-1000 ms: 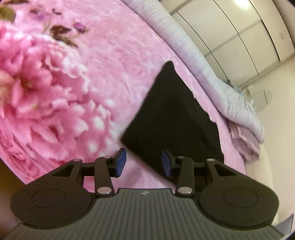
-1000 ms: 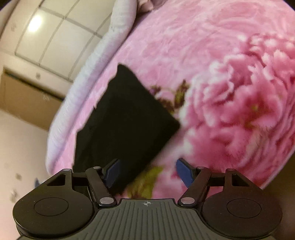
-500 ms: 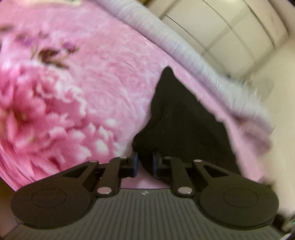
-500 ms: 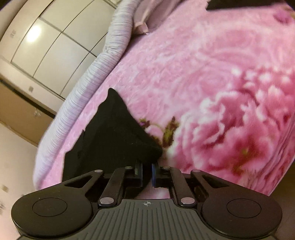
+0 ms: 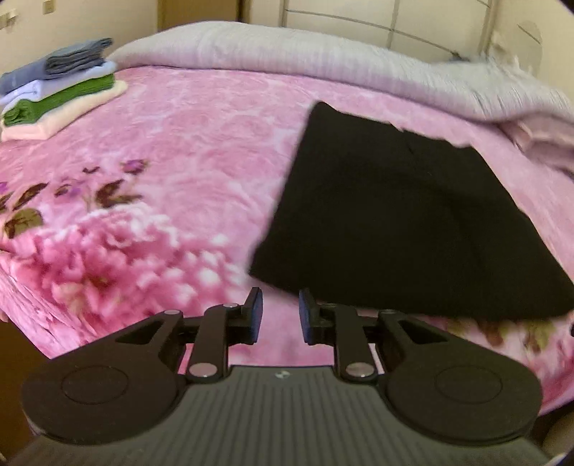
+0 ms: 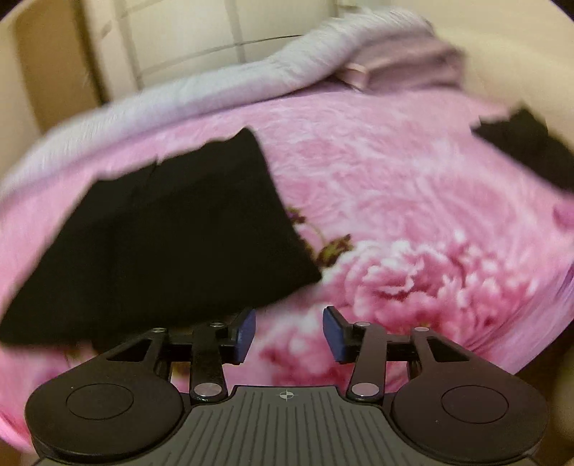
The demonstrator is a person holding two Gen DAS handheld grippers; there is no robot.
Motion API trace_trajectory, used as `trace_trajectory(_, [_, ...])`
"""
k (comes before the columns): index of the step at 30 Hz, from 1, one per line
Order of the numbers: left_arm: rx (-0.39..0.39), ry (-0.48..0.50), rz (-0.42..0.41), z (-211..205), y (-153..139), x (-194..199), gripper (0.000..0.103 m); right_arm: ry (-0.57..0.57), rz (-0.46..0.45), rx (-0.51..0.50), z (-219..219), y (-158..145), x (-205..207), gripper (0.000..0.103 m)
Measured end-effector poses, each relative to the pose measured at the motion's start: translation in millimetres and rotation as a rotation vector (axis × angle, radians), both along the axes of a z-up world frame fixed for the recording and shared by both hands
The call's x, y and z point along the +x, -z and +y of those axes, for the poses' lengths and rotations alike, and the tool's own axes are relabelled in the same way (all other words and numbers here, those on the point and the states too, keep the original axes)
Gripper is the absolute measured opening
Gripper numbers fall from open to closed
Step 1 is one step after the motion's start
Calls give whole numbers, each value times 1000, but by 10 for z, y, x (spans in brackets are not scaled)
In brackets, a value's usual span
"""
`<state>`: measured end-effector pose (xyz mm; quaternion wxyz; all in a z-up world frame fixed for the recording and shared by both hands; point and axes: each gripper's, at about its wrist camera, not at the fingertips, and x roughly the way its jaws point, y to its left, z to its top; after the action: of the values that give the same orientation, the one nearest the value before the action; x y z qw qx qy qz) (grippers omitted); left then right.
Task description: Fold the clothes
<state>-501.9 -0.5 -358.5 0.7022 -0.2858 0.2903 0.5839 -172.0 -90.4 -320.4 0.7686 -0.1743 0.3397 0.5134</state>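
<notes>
A folded black garment [image 5: 401, 222] lies flat on the pink flowered blanket [image 5: 186, 150]. My left gripper [image 5: 278, 315] hovers just in front of the garment's near left corner; its jaws are opening with only blanket showing between them. In the right wrist view the same black garment [image 6: 172, 229] fills the left half. My right gripper [image 6: 288, 331] hangs off its near right corner, clear of the cloth, jaws opening and empty.
A stack of folded clothes [image 5: 57, 89] in grey, white, green and cream sits at the far left of the bed. A rolled lilac quilt [image 5: 323, 57] runs along the far edge. Another dark garment [image 6: 527, 150] lies at the far right. Wardrobe doors [image 6: 215, 32] stand behind.
Both grippers closed on the garment's near corners half a second ago, then let go and drew back upward. Both views have rolled level, and the garment now lies flat.
</notes>
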Motion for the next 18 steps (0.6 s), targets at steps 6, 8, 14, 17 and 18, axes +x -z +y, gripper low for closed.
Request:
trace_trajectory(6, [3, 53, 58, -338, -106, 207, 22, -77, -111, 14, -194, -182, -339, 47])
trace_trajectory(8, [18, 65, 66, -438, -162, 234, 23, -81, -110, 20, -272, -245, -381, 47])
trace_trajectory(14, [55, 84, 93, -687, -296, 266, 24, -62, -52, 37, -492, -365, -376, 47])
trace_trajectory(17, [71, 98, 95, -793, -354, 265, 25, -52, -36, 51, -605, -427, -409, 47])
trace_trajectory(18, [77, 102, 97, -828, -374, 265, 25, -51, -34, 56, -639, -448, -423, 47])
